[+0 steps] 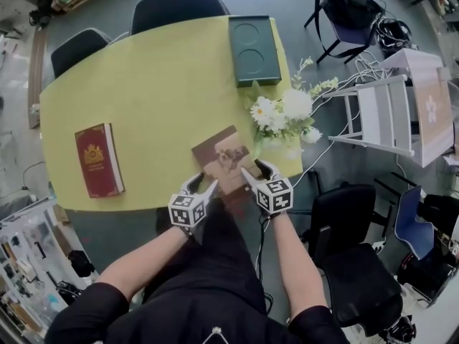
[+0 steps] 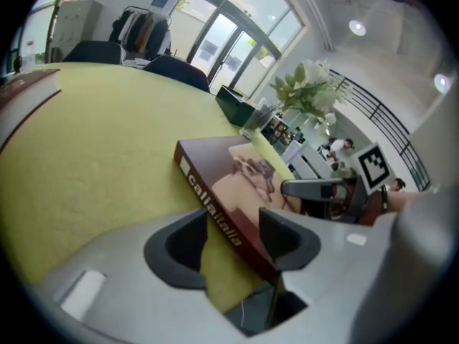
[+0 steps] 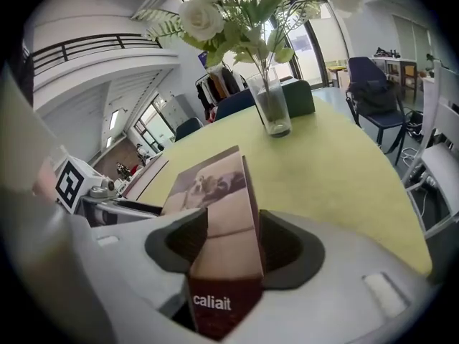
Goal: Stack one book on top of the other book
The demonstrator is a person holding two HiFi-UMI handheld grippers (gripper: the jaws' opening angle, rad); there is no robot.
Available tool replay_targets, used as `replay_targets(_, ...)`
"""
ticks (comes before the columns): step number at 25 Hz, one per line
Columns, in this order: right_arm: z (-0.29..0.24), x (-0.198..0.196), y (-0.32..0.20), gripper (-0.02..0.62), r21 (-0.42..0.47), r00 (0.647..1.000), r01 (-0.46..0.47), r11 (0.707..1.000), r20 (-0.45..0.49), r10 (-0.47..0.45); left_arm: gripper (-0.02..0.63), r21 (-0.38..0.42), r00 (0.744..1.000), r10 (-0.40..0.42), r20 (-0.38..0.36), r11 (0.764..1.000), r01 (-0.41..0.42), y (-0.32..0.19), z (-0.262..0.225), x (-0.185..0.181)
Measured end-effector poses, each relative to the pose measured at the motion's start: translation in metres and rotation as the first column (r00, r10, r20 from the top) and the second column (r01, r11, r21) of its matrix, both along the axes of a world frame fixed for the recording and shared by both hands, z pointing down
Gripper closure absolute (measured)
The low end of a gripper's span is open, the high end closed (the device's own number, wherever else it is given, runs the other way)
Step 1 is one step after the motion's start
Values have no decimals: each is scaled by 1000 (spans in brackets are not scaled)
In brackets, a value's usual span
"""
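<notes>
A brown book [image 1: 224,160] with a picture on its cover lies at the near edge of the yellow table [image 1: 158,99], its near end past the edge. My left gripper [image 1: 203,185] stands at its near left corner and my right gripper [image 1: 258,169] at its near right corner. In the left gripper view the spine of the brown book [image 2: 215,210] sits between the wide jaws of my left gripper [image 2: 231,239], with a gap at the left pad. In the right gripper view the brown book [image 3: 219,199] runs between the open jaws of my right gripper [image 3: 231,239]. A red book [image 1: 99,160] lies flat at the left.
A dark green book [image 1: 254,49] lies at the table's far right. A glass vase [image 3: 272,106] of white flowers [image 1: 283,117] stands just right of the brown book. Dark chairs [image 1: 176,6] stand behind the table, and an office chair [image 1: 351,228] is at my right.
</notes>
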State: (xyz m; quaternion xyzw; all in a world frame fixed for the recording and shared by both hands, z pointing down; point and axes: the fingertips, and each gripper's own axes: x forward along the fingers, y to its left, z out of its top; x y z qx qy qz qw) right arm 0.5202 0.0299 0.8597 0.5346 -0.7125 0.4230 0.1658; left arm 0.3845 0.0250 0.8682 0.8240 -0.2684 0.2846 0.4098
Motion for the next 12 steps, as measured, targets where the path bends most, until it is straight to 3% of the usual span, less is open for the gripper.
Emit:
replay_targets(7, 1, -4, 2, 388, -10, 1000, 19, 1000, 8, -19, 393, -3, 1000, -29, -11, 1000, 29, -1, 0, 6)
replay_targets(12, -7, -4, 9, 397, -8, 1000, -17, 1000, 21, 18, 408, 22, 999, -27, -18, 999, 28, -2, -8, 6)
